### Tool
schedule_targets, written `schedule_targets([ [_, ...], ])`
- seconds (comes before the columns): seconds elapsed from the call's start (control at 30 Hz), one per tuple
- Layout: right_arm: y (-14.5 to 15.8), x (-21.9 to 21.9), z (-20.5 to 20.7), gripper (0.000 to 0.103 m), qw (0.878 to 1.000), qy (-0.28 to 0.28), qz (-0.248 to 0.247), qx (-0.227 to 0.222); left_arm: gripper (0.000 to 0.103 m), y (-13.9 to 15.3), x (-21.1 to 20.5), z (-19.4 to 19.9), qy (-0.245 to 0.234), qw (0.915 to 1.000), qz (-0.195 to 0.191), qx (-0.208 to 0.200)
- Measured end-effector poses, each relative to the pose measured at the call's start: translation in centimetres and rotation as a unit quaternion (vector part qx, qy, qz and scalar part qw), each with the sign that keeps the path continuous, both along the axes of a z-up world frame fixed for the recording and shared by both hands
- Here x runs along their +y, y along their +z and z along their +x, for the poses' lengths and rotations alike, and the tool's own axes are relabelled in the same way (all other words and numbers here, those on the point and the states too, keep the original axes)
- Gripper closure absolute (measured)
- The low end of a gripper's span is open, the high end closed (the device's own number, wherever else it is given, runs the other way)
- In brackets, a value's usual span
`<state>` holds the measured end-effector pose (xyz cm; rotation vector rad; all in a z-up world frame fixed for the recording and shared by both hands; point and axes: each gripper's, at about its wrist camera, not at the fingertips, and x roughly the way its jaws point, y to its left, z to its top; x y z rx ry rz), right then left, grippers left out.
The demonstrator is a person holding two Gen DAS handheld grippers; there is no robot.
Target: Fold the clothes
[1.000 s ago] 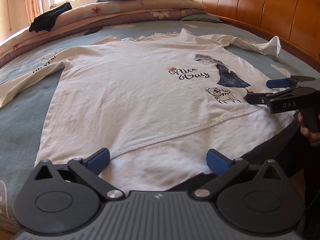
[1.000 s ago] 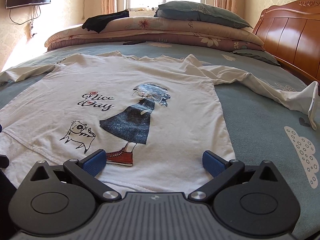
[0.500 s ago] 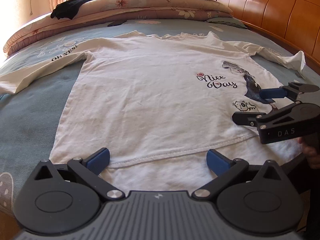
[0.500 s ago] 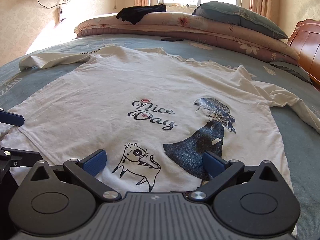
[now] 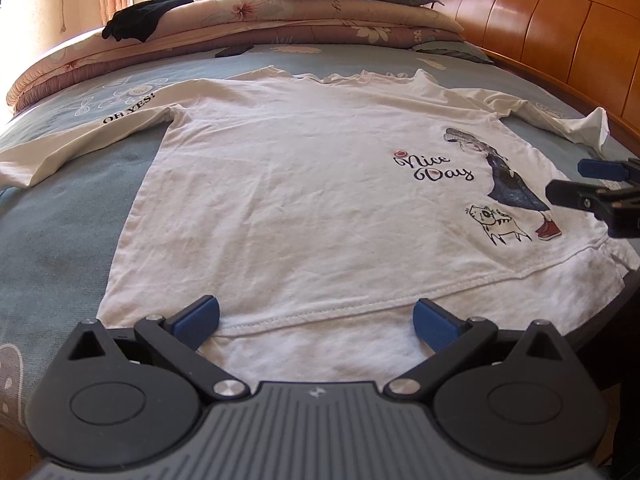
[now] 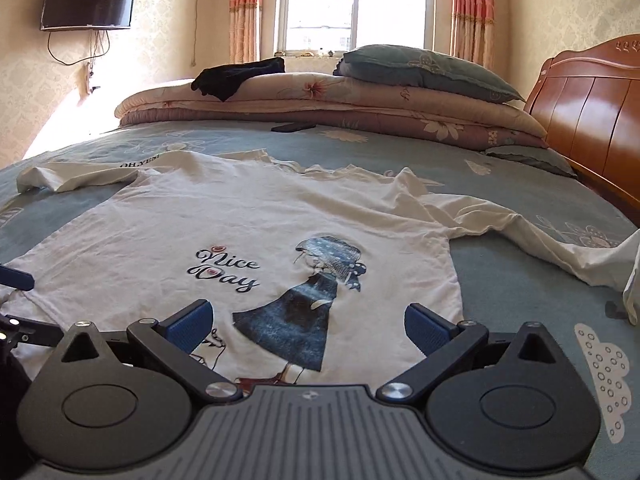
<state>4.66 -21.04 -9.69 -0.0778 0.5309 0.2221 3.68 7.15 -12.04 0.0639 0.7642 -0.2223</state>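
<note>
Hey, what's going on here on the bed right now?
A person holds a gripper in each hand over a white long-sleeved shirt spread flat, print side up, on the bed. The left gripper hangs open at the bottom hem, and the right gripper hangs open above the printed girl near the hem. Neither grips any fabric. Both sleeves lie stretched out to the sides, so no fold has been made yet.

Plenty of open bed (image 5: 60,216) either side of the shirt (image 5: 320,208); folded quilts (image 6: 320,100) and headboard (image 6: 592,120) block the far edges.
</note>
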Motion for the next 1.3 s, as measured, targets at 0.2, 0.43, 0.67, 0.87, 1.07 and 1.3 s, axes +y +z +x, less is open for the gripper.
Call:
schedule_targets([
  [0.2,-2.4,-4.3,2.3,0.0,0.996,-0.049,0.051,0.062,0.001,0.1,0.5,0.2,0.01,0.9997,-0.022,0.004],
  [0.43,-2.5,-6.5,-3.2,0.0,0.993,-0.097,0.037,0.055,0.001,0.0,0.5,0.6,0.02,0.9995,-0.024,0.005],
  [0.67,-1.3,-4.1,-3.2,0.0,0.996,-0.032,0.078,0.038,0.001,-0.1,0.2,0.5,0.023,0.9996,-0.016,0.001],
  [0.87,-2.6,-3.1,-5.1,0.0,0.998,-0.014,-0.004,0.054,0.001,0.0,1.1,0.4,0.031,0.9983,-0.05,0.0],
  [1.07,-2.1,-3.1,-7.1,0.0,0.998,-0.023,-0.008,0.064,0.001,0.0,1.2,0.3,0.033,0.9978,-0.058,-0.005],
  [1.3,-2.5,-1.9,-7.5,0.0,0.998,0.003,0.003,0.062,0.001,-0.1,1.1,0.3,0.033,0.9978,-0.056,-0.009],
])
